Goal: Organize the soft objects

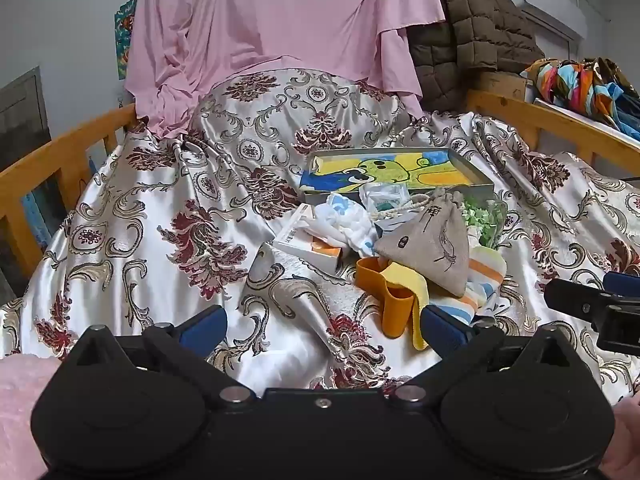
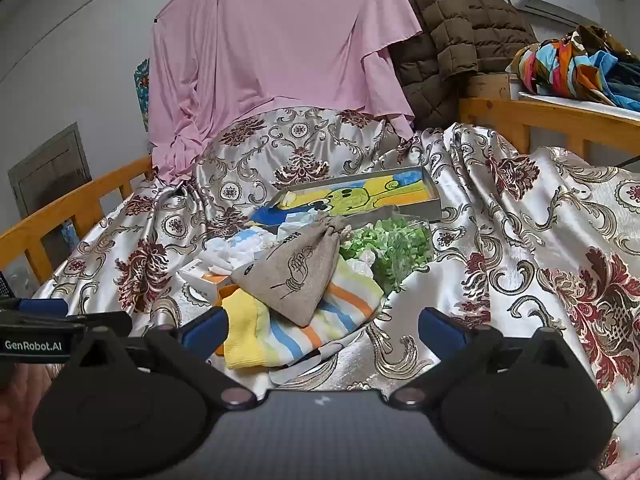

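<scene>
Grippers, left and right, wide open, empty, level before pouch on bed; pink sheet behind.

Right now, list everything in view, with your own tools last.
drawstring pouch: one, grey-beige, on top of the pile
striped sock: one, yellow with orange and blue stripes, under the pouch
orange item: one, orange, front of the pile
small box: one, white and orange, left of the pile
white cloths: a bunch, white and blue, behind the box
green bits: a heap, green, right of the pouch
tray: one, grey, cartoon picture inside, behind the pile
bedspread: one, floral satin
pink sheet: one, draped behind
brown jacket: one, right rear
left tool: open
right tool: open
</scene>
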`<state>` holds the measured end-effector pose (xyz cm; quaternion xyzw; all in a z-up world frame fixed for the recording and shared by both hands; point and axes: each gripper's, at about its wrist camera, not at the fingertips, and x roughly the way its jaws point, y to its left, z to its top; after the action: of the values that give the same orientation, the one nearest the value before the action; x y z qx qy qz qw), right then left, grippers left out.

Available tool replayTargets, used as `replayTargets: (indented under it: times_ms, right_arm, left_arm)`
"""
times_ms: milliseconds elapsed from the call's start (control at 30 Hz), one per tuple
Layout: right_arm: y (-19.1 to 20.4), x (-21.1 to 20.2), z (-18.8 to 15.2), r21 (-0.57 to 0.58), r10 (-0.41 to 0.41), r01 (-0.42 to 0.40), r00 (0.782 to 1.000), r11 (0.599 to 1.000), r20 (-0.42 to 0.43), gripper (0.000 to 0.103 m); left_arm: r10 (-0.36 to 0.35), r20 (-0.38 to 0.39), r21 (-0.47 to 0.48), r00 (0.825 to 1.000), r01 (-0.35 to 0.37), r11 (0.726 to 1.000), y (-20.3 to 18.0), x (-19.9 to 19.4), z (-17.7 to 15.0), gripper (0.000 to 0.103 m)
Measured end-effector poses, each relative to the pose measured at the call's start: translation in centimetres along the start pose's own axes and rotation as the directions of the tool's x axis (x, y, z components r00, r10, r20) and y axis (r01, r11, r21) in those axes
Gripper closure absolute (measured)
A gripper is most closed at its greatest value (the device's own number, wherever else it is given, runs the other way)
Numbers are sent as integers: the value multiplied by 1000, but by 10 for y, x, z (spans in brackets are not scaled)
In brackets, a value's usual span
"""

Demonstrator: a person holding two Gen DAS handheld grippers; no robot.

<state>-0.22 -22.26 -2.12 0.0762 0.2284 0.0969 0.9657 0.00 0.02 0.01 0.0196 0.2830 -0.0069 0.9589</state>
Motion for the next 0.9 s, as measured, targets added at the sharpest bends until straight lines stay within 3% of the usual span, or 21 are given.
replayTargets:
  times_ms: [900]
  right_arm:
    - [0,-1,0,2,1,-1,1000,1000,-6,0]
  left_arm:
    - [4,-2,5,1000,-4,1000,0,0,0,1]
